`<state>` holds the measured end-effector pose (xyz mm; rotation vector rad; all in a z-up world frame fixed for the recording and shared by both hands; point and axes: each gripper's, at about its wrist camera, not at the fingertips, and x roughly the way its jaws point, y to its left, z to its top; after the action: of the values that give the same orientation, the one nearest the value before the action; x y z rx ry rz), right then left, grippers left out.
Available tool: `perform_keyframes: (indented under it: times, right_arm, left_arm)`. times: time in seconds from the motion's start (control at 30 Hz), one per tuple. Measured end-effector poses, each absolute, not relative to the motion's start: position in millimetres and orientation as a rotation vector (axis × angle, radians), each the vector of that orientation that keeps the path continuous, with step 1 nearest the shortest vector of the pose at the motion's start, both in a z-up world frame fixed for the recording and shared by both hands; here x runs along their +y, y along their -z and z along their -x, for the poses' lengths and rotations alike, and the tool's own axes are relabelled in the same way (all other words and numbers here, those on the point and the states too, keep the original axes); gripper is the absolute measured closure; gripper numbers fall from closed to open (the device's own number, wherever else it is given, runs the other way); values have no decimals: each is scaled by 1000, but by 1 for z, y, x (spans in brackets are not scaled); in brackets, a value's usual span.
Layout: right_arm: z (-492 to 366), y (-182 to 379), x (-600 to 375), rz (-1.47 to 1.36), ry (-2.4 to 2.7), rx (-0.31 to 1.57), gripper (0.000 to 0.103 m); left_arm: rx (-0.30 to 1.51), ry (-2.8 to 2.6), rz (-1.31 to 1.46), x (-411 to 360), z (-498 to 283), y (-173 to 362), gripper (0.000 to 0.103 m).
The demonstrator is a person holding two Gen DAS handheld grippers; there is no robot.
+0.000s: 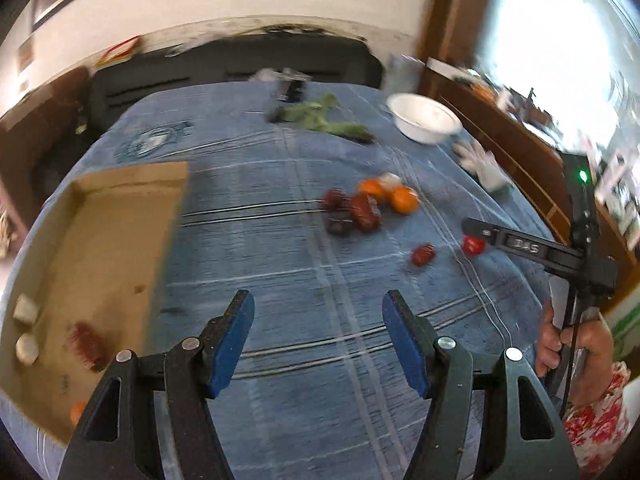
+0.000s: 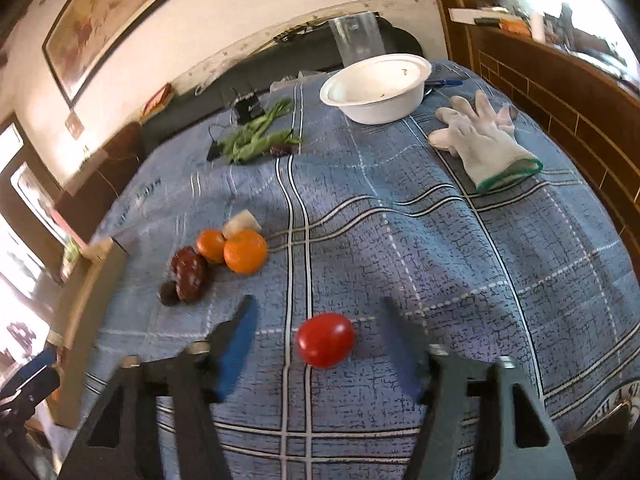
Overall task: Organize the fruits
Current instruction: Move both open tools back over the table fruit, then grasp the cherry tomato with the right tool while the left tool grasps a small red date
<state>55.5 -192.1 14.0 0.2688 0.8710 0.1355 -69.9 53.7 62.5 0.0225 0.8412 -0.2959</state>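
Note:
My left gripper (image 1: pixel 318 308) is open and empty above the blue checked cloth. A cardboard tray (image 1: pixel 132 184) to its left holds a red spiky fruit (image 1: pixel 86 346), two white pieces (image 1: pixel 26 328) and an orange fruit at its near edge. A pile of two oranges (image 1: pixel 390 196) and dark red fruits (image 1: pixel 362 210) lies mid-table, also in the right wrist view (image 2: pixel 244 256). A small red fruit (image 1: pixel 423 255) lies apart. My right gripper (image 2: pixel 318 314) is open around a red tomato (image 2: pixel 325 339) on the cloth; the tomato also shows in the left wrist view (image 1: pixel 473 245).
A white bowl (image 2: pixel 376 84) stands at the far side, with green leafy vegetables (image 2: pixel 256 136) to its left and a white glove (image 2: pixel 480 140) to its right. A clear cup (image 2: pixel 356 40) and a black device (image 2: pixel 246 108) sit at the far edge. A wooden cabinet runs along the right.

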Motion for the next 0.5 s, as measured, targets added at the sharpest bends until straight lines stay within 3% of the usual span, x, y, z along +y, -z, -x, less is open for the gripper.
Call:
perform_keyframes:
  times: [0.17, 0.2, 0.5]
  right_arm:
    - [-54, -4, -181, -194, -131, 897, 61]
    - [-55, -2, -181, -193, -130, 905, 68]
    - [-55, -1, -205, -266, -73, 907, 69]
  left_arm:
    - [825, 391, -100, 9, 54, -51, 37]
    - [831, 412, -111, 0, 49, -47, 38]
    - [849, 525, -219, -58, 17, -19, 40]
